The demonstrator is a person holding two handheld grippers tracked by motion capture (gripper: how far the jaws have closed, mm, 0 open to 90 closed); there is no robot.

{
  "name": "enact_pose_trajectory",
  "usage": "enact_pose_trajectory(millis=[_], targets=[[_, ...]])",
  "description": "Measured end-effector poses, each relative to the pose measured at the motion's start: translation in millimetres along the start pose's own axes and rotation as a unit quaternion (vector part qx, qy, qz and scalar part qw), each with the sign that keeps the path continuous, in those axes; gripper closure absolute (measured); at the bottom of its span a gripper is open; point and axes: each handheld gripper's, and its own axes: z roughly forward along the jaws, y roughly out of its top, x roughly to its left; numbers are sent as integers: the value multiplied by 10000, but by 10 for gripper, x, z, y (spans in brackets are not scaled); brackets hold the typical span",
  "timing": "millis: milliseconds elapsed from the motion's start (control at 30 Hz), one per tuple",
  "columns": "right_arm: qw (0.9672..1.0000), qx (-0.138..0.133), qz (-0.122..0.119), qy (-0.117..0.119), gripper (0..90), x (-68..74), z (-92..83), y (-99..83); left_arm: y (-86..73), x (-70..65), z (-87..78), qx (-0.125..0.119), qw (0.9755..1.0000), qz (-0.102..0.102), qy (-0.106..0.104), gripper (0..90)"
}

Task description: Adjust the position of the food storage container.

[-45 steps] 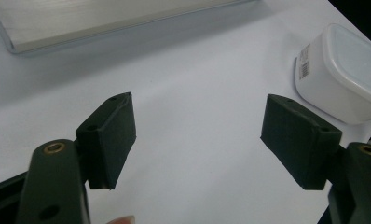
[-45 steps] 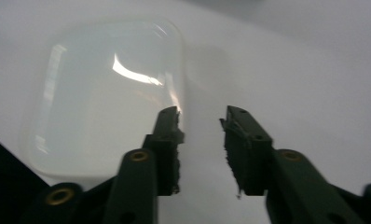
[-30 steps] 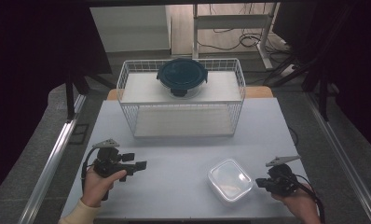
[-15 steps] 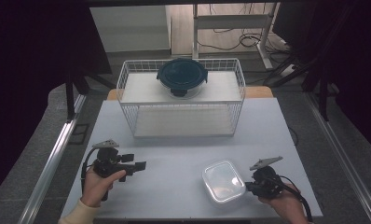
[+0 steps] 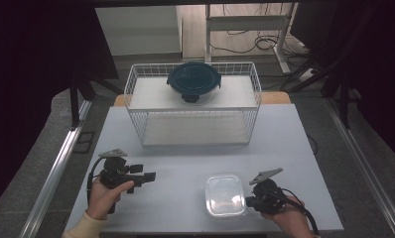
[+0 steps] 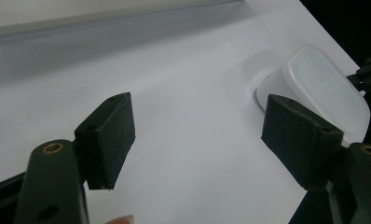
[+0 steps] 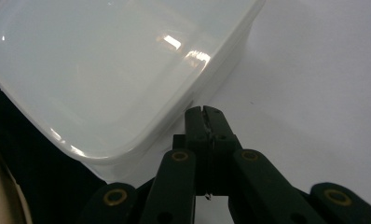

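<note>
Clear plastic box (image 5: 225,195) looks light, slippery, probably stiff; closed right gripper (image 5: 249,201) touches its side, left gripper (image 5: 148,176) stands apart. Grip its rim.

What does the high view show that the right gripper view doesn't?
High view: the wire basket with the dark-lidded round container on top, and the open left gripper. Right gripper view: the right gripper with jaws pressed together, tips right beside the box wall. Both: the clear plastic box on the white table.
</note>
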Motion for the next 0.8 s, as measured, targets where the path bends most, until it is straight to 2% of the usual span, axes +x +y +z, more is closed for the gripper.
enact_pose_trajectory(millis=[400,533,700,800], targets=[[9996,17,-281,90,891,256,226,262,-7,38,-8,14,10000,-31,1,248],[9996,-97,-271,41,891,257,285,334,-11,43,-4,21,10000,-25,41,247],[9992,-222,-244,217,890,230,347,392,-9,37,-6,16,10000,-32,29,243],[9992,-268,-242,197,891,234,367,426,-10,34,-7,14,10000,-33,27,243]])
